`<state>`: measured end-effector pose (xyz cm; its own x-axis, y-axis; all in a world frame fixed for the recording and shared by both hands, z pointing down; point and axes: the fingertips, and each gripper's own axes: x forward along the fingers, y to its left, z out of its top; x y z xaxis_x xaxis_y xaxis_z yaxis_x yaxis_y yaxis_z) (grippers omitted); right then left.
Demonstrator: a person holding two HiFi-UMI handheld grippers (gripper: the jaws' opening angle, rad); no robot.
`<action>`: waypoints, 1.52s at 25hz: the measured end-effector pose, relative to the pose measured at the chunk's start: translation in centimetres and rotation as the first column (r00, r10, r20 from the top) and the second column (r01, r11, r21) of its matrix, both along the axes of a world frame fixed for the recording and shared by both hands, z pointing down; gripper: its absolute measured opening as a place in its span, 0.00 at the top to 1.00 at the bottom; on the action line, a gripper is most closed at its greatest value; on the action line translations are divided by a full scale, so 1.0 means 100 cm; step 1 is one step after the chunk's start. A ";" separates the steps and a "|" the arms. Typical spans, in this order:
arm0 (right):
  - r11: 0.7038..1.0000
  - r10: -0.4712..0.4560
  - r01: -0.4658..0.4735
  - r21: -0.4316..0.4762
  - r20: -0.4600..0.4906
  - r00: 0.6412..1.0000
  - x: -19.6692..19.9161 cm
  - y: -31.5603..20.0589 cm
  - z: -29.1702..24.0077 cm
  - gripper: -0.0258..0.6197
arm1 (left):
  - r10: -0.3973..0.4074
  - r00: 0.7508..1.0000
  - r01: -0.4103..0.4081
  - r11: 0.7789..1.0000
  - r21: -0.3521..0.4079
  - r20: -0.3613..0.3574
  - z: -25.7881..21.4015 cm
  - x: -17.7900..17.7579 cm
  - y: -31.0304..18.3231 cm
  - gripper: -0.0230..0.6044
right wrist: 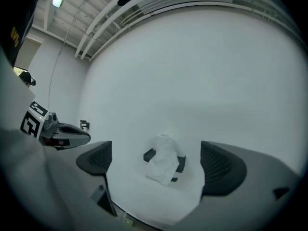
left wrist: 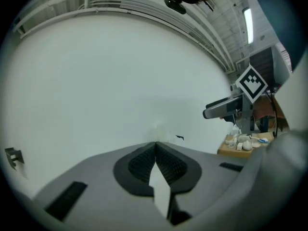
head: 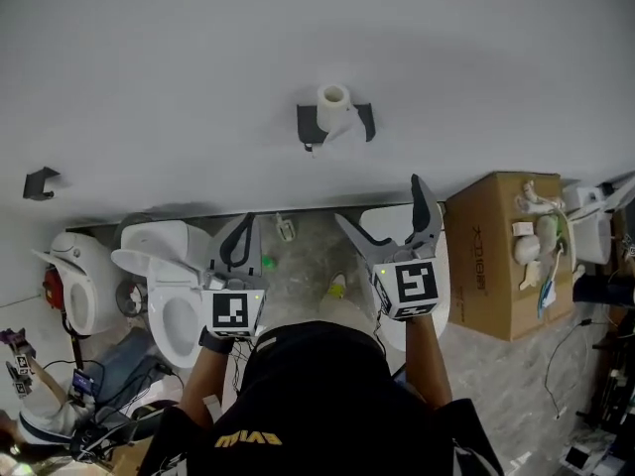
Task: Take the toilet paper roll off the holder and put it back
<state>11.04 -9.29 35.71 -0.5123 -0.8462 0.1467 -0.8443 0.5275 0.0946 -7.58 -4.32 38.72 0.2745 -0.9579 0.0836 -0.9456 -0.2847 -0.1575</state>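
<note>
1. Spotted the toilet paper roll point(head: 334, 107) on its black holder point(head: 307, 125) up on the far wall point(head: 179, 58). Standing upright, cardboard tube end on top, loose tail of paper hanging down the front. Not lifted off yet, by the look of it.
2. Got the right gripper point(right wrist: 159, 165) aimed straight at it, fingers point(right wrist: 223, 170) spread wide with nothing between them but air. Well short of the roll, no contact.
3. Got the left gripper point(left wrist: 155, 150) pinched fully closed on nothing, off to the left and facing bare wall.
4. Main thing for the next move: roll dead ahead of the right fingers, with the wide gap running left to right across that upright axis. Would guess a straight push toward the wall to straddle the roll's sides, then a lift up off the peg. Clearly better lined up on the right side than the left.
5. Only in the head view: the whole layout, with toilets point(head: 174, 300) near left, a cardboard box point(head: 496, 266) on the right and a spare small bracket point(head: 40, 182) far left.
6. Only in the right gripper view: the roll framed neatly between the pads.
7. Hardly anything of the roll in the left gripper view, just a faint smudge and a dark speck past the closed tips, too blurry to call.
</note>
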 end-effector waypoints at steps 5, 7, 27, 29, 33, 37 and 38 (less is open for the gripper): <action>0.999 -0.032 0.035 -0.029 0.095 0.995 0.017 -0.039 0.006 0.09 | -0.032 0.999 0.033 0.999 -0.031 0.029 0.000 0.033 -0.033 0.95; 0.998 -0.052 0.056 -0.033 0.097 0.994 0.019 -0.053 0.012 0.09 | -0.050 0.998 0.051 0.998 -0.035 0.040 -0.001 0.041 -0.042 0.95; 0.994 -0.101 0.103 -0.040 0.042 0.994 -0.006 -0.119 0.033 0.09 | -0.066 0.998 0.067 0.997 -0.047 0.012 -0.002 0.044 -0.106 0.95; 0.994 -0.095 0.096 -0.045 0.038 0.995 -0.009 -0.126 0.034 0.09 | -0.055 0.998 0.056 0.998 -0.037 0.008 -0.004 0.042 -0.114 0.95; 0.995 -0.084 0.085 -0.051 0.027 0.996 -0.019 -0.135 0.034 0.09 | -0.032 0.999 0.032 0.998 -0.050 0.000 0.002 0.033 -0.126 0.95; 0.995 -0.071 0.071 -0.065 0.004 0.997 -0.036 -0.145 0.040 0.09 | 0.003 1.000 -0.004 0.998 -0.058 -0.018 0.008 0.019 -0.141 0.95; 0.996 -0.064 0.064 -0.067 0.000 0.998 -0.040 -0.148 0.041 0.09 | 0.009 1.000 -0.011 0.998 -0.059 -0.023 0.009 0.015 -0.145 0.95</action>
<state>7.00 -24.11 39.81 -0.5650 -0.7997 0.2030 -0.8083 0.5859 0.0587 -6.09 -18.79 39.59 0.2867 -0.9487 0.1335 -0.9458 -0.3025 -0.1183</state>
